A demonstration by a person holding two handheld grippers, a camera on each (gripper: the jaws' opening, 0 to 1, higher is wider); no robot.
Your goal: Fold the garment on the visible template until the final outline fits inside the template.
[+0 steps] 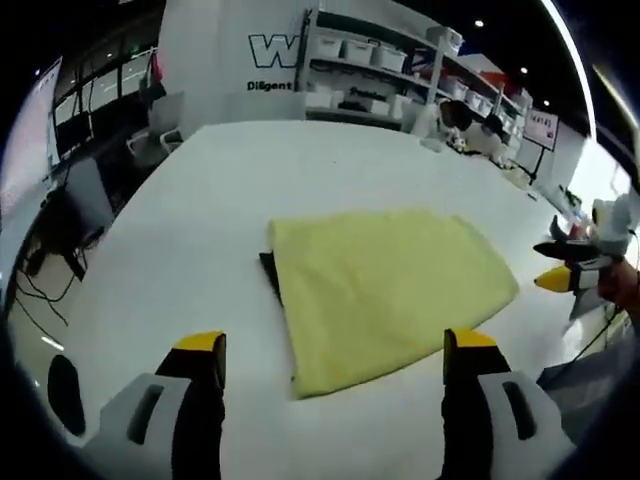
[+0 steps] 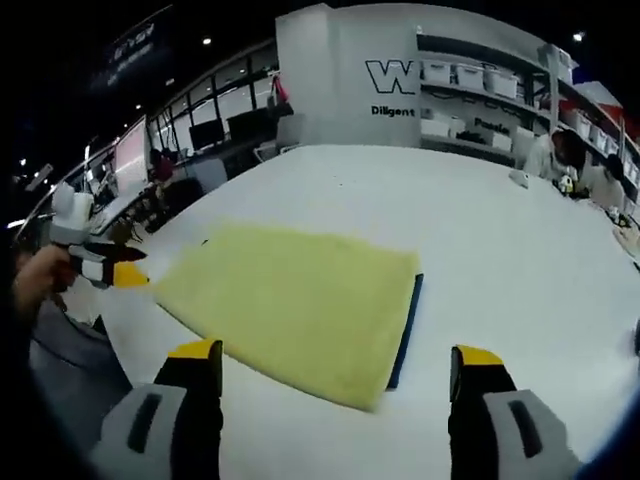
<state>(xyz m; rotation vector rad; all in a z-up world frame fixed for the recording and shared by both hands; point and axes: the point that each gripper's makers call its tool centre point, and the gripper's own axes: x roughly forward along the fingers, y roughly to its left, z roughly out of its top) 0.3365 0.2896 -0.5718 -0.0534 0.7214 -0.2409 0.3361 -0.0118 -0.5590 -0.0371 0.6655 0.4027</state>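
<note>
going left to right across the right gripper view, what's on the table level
other gripper held in a hand → folded yellow garment → dark template edge showing along the garment's right side → bare white table

white table (image 1: 300,170), bin shelves (image 1: 390,60), ceiling spotlights (image 2: 205,41)

Folded yellow garment (image 2: 295,305) over dark template (image 2: 405,335), right hand-held gripper (image 2: 335,375) agape above table (image 2: 500,240)

Folded yellow garment (image 1: 385,290) lying flat on white table (image 1: 200,200), covering dark template (image 2: 405,330) save one thin edge.
</note>
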